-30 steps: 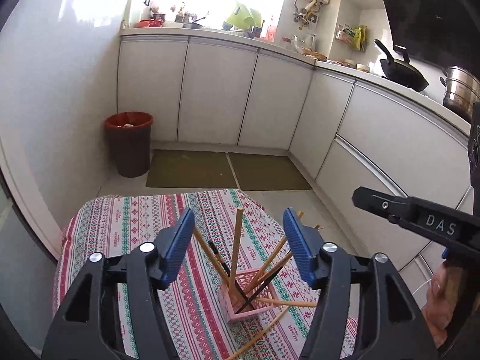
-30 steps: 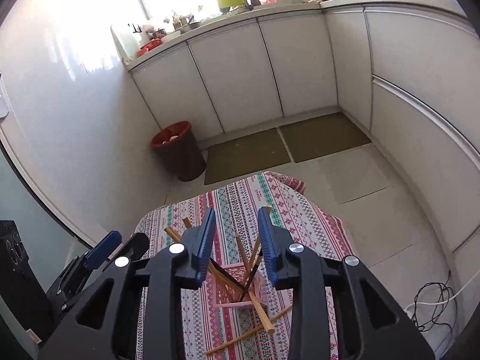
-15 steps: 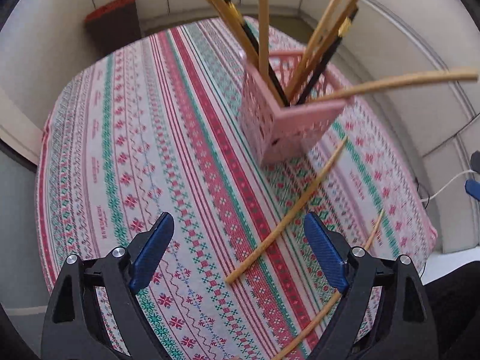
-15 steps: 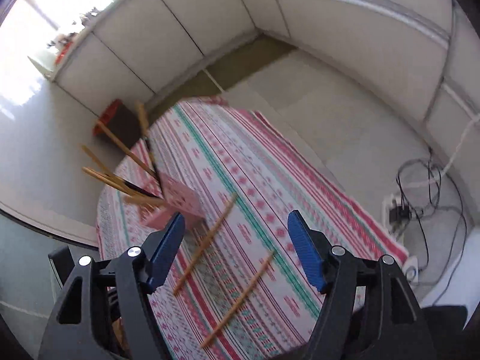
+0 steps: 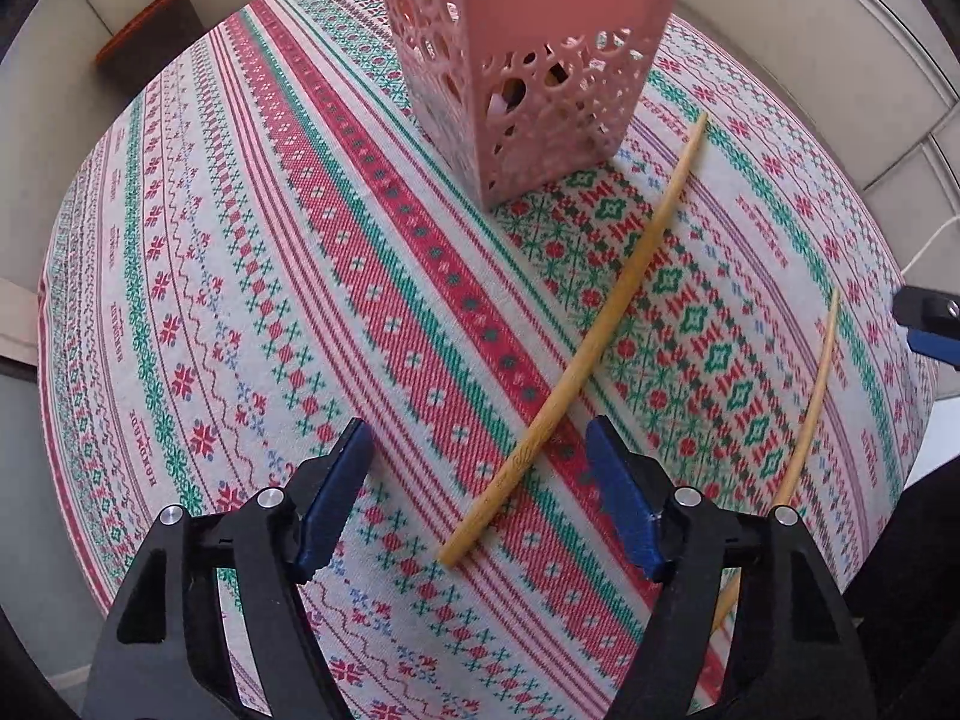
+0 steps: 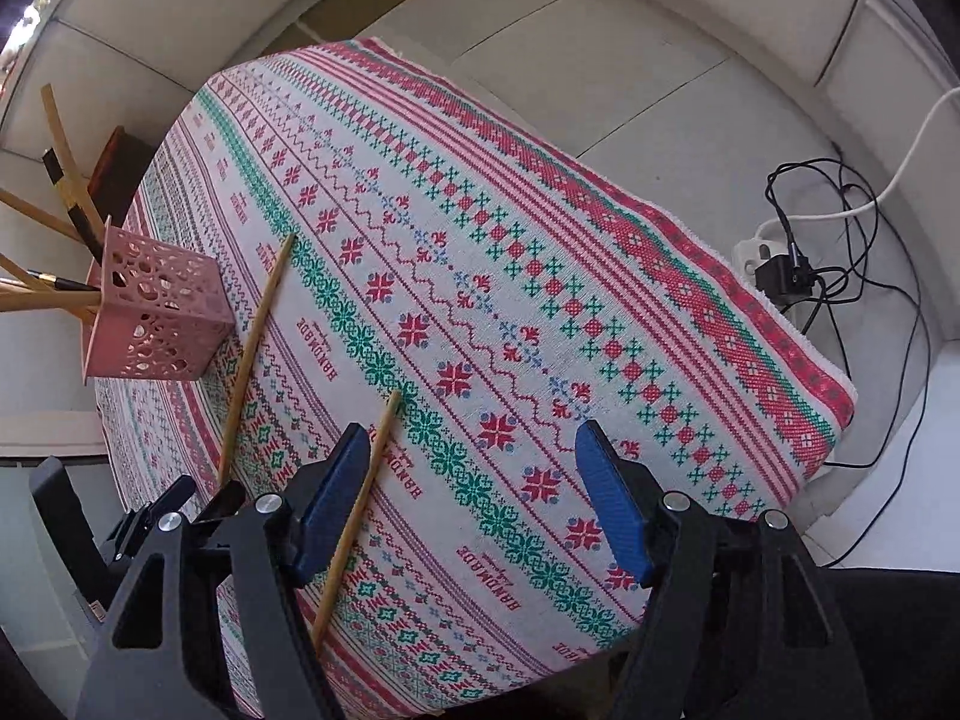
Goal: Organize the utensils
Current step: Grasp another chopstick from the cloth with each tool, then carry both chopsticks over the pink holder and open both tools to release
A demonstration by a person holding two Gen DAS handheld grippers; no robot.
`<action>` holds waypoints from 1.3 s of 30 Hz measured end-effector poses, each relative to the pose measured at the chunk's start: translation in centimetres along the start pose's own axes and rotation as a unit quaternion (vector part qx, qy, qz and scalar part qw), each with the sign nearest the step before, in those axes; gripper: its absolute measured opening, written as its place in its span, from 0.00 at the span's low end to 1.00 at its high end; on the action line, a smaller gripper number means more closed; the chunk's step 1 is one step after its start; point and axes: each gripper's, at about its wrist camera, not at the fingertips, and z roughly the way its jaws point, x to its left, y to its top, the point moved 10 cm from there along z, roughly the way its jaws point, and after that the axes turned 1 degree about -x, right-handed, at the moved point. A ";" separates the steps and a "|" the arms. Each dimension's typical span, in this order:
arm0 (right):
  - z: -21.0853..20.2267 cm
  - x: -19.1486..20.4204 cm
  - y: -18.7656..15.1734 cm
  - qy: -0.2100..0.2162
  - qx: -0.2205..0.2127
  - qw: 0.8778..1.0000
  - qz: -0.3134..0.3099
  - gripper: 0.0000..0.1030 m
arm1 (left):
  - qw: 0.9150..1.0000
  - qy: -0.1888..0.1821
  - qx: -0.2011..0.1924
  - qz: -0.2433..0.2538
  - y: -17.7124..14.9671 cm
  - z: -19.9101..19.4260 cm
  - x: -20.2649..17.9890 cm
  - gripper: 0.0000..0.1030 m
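Observation:
A pink perforated holder stands on the patterned tablecloth and holds several chopsticks. One loose wooden chopstick lies on the cloth, its thick end between the open jaws of my left gripper. A second loose chopstick lies to the right. In the right wrist view the holder is at the left, the first chopstick beside it. The second chopstick lies just inside the left finger of my open right gripper.
The table's right edge drops to a white floor with a power strip and black cables. A red bin stands beyond the far edge. The right gripper's tip shows at the right of the left wrist view.
Both grippers have dropped from high above the table to just over the cloth. Each now has a loose chopstick at its jaws. The right gripper has opened wider.

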 end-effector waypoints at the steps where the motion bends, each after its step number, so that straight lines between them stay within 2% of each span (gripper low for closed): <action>1: 0.3 0.3 0.1 -0.006 0.003 1.000 -0.002 0.68 | 1.000 -0.003 -0.002 0.005 -0.3 -0.1 -0.1 0.64; 2: 0.8 0.7 0.0 -0.012 0.008 1.000 -0.005 0.68 | 1.000 -0.011 -0.005 0.010 -0.6 -0.2 -0.2 0.56; 4: 1.7 1.5 -0.3 -0.022 0.014 1.000 -0.010 0.67 | 1.000 -0.020 -0.012 0.020 -1.4 -0.4 -0.6 0.47; 6: 2.5 2.1 -0.6 -0.043 0.020 0.999 -0.011 0.67 | 0.999 -0.025 -0.019 0.028 -1.6 -0.4 -0.7 0.44; 8: 2.8 2.5 -0.5 -0.073 0.001 0.997 -0.016 0.63 | 0.999 -0.030 -0.027 0.036 -1.9 -0.6 -0.7 0.41; 9: 2.9 2.7 -0.5 -0.093 -0.010 0.995 -0.019 0.53 | 0.998 -0.031 -0.032 0.044 -2.0 -0.6 -0.7 0.39; 10: 2.9 3.0 -0.6 -0.118 -0.024 0.992 -0.026 0.38 | 0.997 -0.033 -0.036 0.053 -2.2 -0.7 -0.9 0.33; 11: 2.9 3.3 -0.7 -0.134 -0.036 0.990 -0.033 0.32 | 0.997 -0.035 -0.038 0.062 -2.4 -0.7 -1.1 0.25; 13: 3.0 4.2 -1.2 -0.137 -0.050 0.989 -0.039 0.14 | 0.995 -0.034 -0.044 0.081 -2.7 -1.0 -2.0 0.15; 14: 3.1 4.5 -1.6 -0.138 -0.051 0.988 -0.038 0.13 | 0.994 -0.035 -0.046 0.088 -3.0 -1.2 -2.5 0.10; 16: 3.1 4.7 -2.2 -0.126 -0.053 0.990 -0.031 0.06 | 0.993 -0.030 -0.050 0.101 -3.2 -1.2 -4.0 0.07; 18: 3.0 4.5 -2.6 -0.104 -0.055 0.993 -0.019 0.05 | 0.992 -0.032 -0.057 0.109 -3.4 -1.7 -5.2 0.06; 20: 2.6 3.7 -2.9 -0.061 -0.053 0.997 0.007 0.05 | 0.991 -0.031 -0.071 0.113 -3.8 -3.1 -5.2 0.06; 21: 2.3 3.2 -3.0 -0.037 -0.049 0.998 0.025 0.05 | 0.990 -0.034 -0.083 0.112 -4.0 -4.2 -5.3 0.06; 26: -0.9 1.3 -3.2 -0.003 -0.065 0.997 0.027 0.05 | 0.982 -0.053 -0.156 0.092 -4.5 -10.5 -5.5 0.06; 29: -3.9 1.9 -3.4 0.029 -0.087 0.996 0.004 0.05 | 0.975 -0.060 -0.204 0.067 -4.7 -14.4 -5.3 0.06; 32: -7.2 3.5 -3.8 0.054 -0.122 0.990 -0.046 0.05 | 0.966 -0.068 -0.245 0.036 -3.9 -17.5 -4.7 0.06; 39: -13.2 5.9 -4.4 0.103 -0.176 0.972 -0.116 0.05 | 0.957 -0.066 -0.282 -0.017 -4.5 -20.7 -4.7 0.06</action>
